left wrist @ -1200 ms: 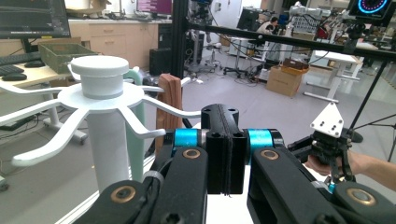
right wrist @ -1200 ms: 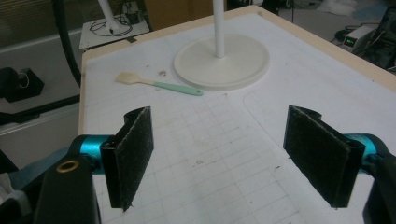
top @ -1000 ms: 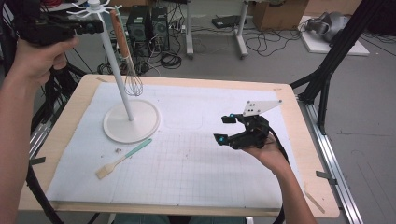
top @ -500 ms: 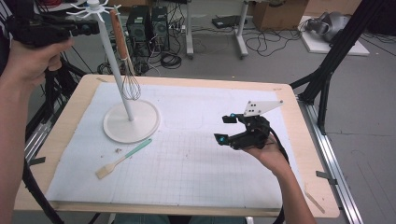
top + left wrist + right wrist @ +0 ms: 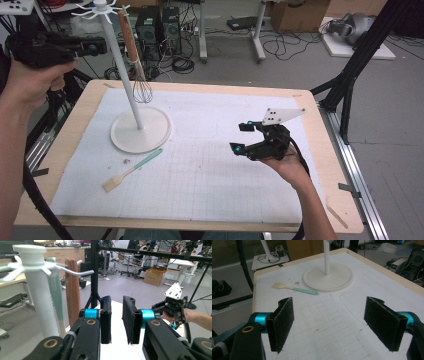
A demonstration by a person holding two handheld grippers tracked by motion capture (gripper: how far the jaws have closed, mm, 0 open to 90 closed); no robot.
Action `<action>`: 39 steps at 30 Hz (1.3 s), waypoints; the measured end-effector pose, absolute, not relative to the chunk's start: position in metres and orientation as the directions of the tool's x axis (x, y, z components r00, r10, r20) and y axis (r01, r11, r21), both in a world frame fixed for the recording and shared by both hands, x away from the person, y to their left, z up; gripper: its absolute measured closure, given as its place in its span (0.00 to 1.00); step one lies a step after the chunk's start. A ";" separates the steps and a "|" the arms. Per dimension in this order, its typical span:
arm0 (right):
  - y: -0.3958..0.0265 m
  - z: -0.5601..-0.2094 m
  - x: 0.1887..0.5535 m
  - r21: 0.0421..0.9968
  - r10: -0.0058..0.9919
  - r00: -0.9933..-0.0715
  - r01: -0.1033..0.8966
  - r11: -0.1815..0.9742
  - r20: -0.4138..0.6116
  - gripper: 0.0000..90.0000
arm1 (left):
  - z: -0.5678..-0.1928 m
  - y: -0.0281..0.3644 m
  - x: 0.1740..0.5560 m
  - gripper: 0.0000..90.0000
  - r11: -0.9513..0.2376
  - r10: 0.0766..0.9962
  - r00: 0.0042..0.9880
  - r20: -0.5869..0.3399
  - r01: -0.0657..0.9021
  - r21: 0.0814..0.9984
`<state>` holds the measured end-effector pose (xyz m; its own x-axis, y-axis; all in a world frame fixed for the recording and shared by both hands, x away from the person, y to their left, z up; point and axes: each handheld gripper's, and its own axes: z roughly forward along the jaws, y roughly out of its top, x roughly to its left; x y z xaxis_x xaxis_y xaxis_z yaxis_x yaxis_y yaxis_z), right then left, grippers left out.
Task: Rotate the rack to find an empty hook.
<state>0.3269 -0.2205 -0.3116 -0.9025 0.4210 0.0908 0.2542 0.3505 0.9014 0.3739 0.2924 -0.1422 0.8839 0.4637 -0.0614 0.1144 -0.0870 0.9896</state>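
Left gripper (image 5: 97, 47), jaws narrowly parted, just opening and empty, beside the white rack (image 5: 131, 100); right gripper (image 5: 245, 137), jaws wide, empty, above the counter (image 5: 200, 87).

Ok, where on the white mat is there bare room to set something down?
The near half of the white gridded mat is bare between the mint-handled spatula and the right gripper, as is the far strip behind that gripper. It is crowded around the white hook stand with its hanging wire whisk.
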 end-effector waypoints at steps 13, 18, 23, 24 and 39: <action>-0.222 -0.315 0.322 0.908 0.437 -0.896 0.243 0.340 0.076 0.25 | -0.161 0.285 0.357 0.77 -0.090 0.449 0.892 -0.055 0.106 0.990; -0.222 -0.316 0.319 0.910 0.437 -0.896 0.243 0.335 0.078 0.25 | -0.167 0.285 0.352 0.74 -0.094 0.451 0.891 -0.056 0.110 0.990; -0.222 -0.316 0.318 0.909 0.437 -0.896 0.246 0.337 0.080 0.25 | -0.175 0.287 0.349 0.71 -0.095 0.451 0.890 -0.065 0.120 0.988; -0.222 -0.316 0.319 0.910 0.439 -0.895 0.242 0.336 0.076 0.25 | -0.176 0.287 0.348 0.71 -0.098 0.454 0.889 -0.064 0.121 0.988; -0.220 -0.317 0.319 0.908 0.434 -0.898 0.241 0.343 0.075 0.25 | -0.196 0.292 0.342 0.68 -0.102 0.465 0.882 -0.077 0.140 0.985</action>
<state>0.3186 -0.2195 -0.3169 -0.8979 0.4338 0.0747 0.2411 0.3426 0.9080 0.3424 0.2921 -0.1959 0.8821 0.4646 -0.0774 0.1403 -0.1023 0.9848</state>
